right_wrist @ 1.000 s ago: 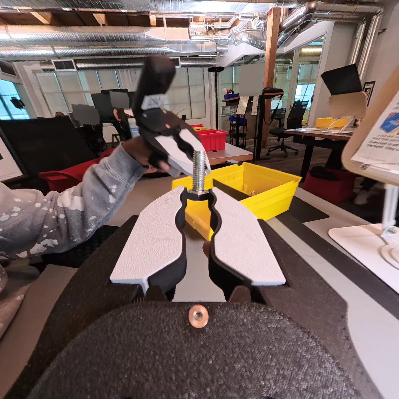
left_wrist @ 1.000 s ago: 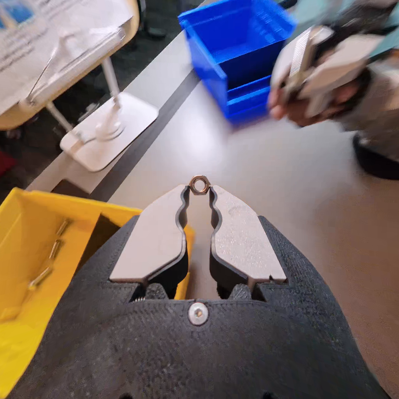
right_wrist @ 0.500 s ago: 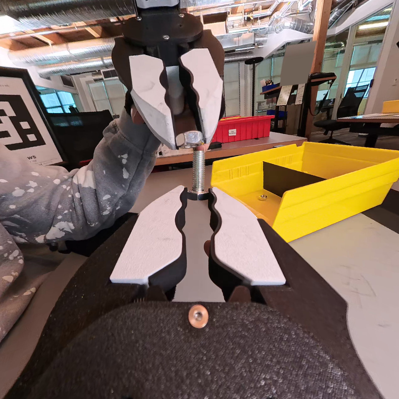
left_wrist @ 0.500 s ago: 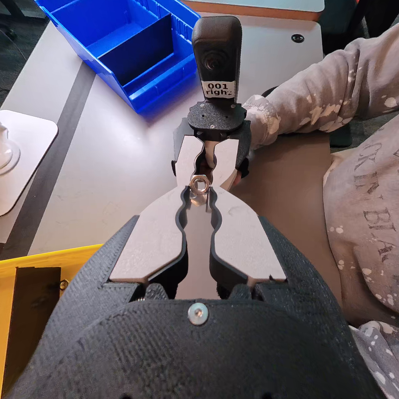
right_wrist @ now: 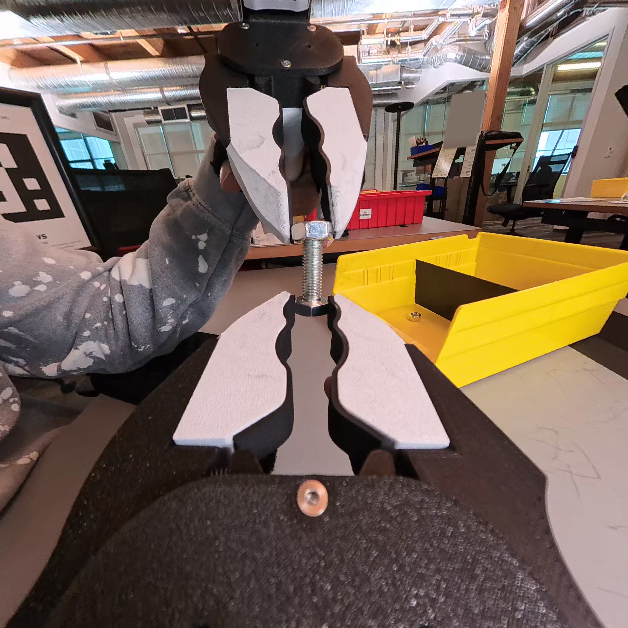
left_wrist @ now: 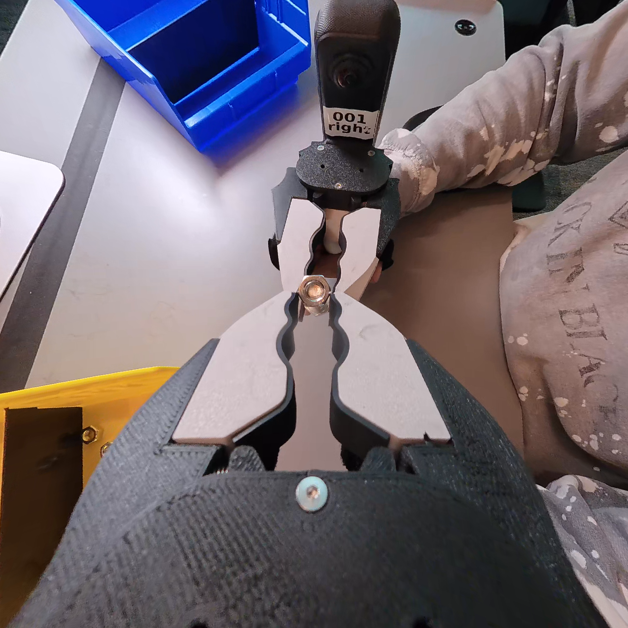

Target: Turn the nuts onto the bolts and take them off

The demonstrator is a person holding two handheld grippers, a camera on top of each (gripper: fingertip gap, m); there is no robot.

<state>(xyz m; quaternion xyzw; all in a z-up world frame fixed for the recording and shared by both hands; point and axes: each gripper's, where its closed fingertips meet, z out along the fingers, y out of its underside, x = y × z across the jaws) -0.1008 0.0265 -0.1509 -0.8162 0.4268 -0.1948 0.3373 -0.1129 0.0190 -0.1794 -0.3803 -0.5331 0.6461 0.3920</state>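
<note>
My right gripper [right_wrist: 311, 303] is shut on the hex head of a silver bolt [right_wrist: 312, 272] and holds it upright above the table. My left gripper [right_wrist: 312, 234] comes down from above, shut on a silver nut [right_wrist: 314, 231] that sits at the bolt's threaded tip. In the left wrist view I look down the bolt's axis: the nut [left_wrist: 313, 291] sits between my left gripper's [left_wrist: 313, 299] tips with the bolt's end showing in its hole. The right gripper [left_wrist: 321, 277] points up at it from below.
A yellow bin [right_wrist: 509, 326] with a black divider and a loose nut [right_wrist: 414, 316] stands right of the bolt; it shows at lower left in the left wrist view [left_wrist: 51, 390]. A blue bin [left_wrist: 244, 112] stands farther back. A white stand base [left_wrist: 20, 210] lies at the left.
My left gripper swung from over the table to above the right gripper and brought the nut onto the bolt's tip. The right gripper kept the bolt upright.
</note>
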